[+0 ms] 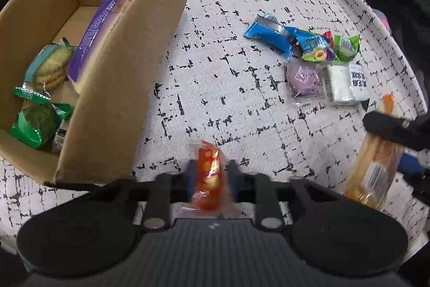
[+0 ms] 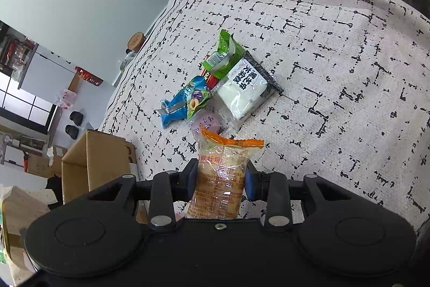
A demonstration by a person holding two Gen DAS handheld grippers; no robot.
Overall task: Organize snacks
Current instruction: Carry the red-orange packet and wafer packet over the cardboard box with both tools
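My left gripper (image 1: 210, 172) clamps a small red plastic snack packet (image 1: 210, 176) beside the brown cardboard box (image 1: 129, 77); my right gripper (image 2: 221, 175) grips an orange-topped clear biscuit pack (image 2: 221, 176)

Left claw (image 1: 211, 174) clamped on packet; right claw (image 2: 221, 174) likewise.

Bright, even light; fisheye-warped edges

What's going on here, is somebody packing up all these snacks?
Yes. A person with two handheld grippers is sorting snacks into a cardboard box. The left gripper is shut on a small red snack packet; the right gripper is shut on an orange-topped biscuit pack. Several packs already lie in the box, and a pile of snacks waits on the tablecloth.
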